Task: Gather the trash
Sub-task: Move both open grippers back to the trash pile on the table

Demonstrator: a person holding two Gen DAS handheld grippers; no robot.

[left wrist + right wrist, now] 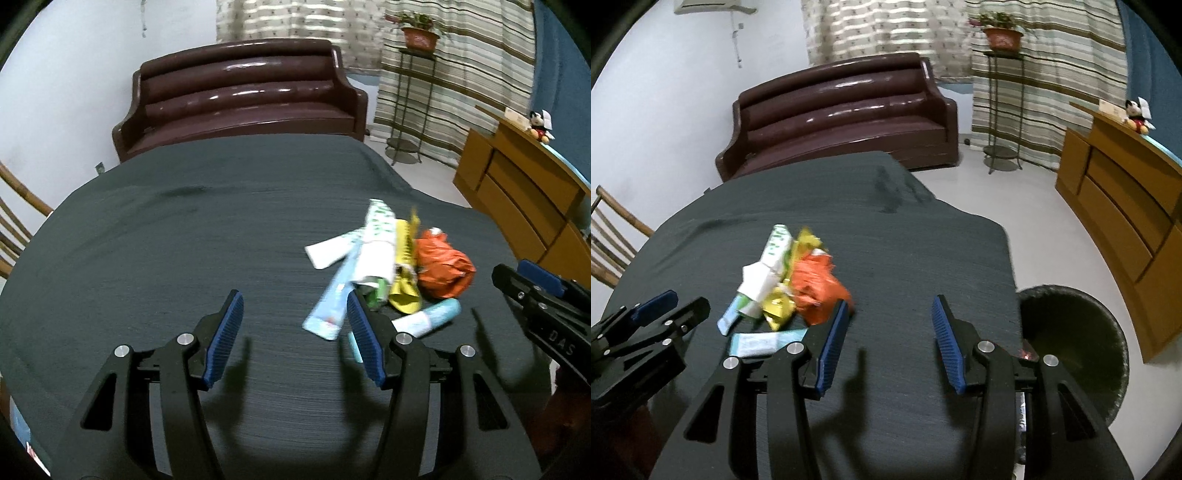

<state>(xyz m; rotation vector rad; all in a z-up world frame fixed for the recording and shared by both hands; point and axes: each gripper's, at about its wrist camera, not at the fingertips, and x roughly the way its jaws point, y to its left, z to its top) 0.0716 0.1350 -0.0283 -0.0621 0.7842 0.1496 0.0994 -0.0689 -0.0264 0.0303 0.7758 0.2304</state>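
Trash pile (388, 266) on a dark grey tablecloth (184, 229), right of centre in the left wrist view and left of centre in the right wrist view (786, 284). Motion blur leaves the printing unreadable, and overlap hides part of each piece. A white-and-green carton (376, 240) and a pale blue tube (332, 302) lie with long axes running from lower left to upper right; a yellow wrapper (404, 288) and a crumpled orange bag (443, 269) sit to their right, with a white-and-teal tube (428, 317) nearest the camera. Left gripper (295, 332): fingers apart, empty, its right finger (365, 339) covering the pile's near edge. Right gripper (888, 339): fingers apart, empty, over bare cloth. A dark bin (1071, 339) stands at lower right, partly cut off by the table edge.
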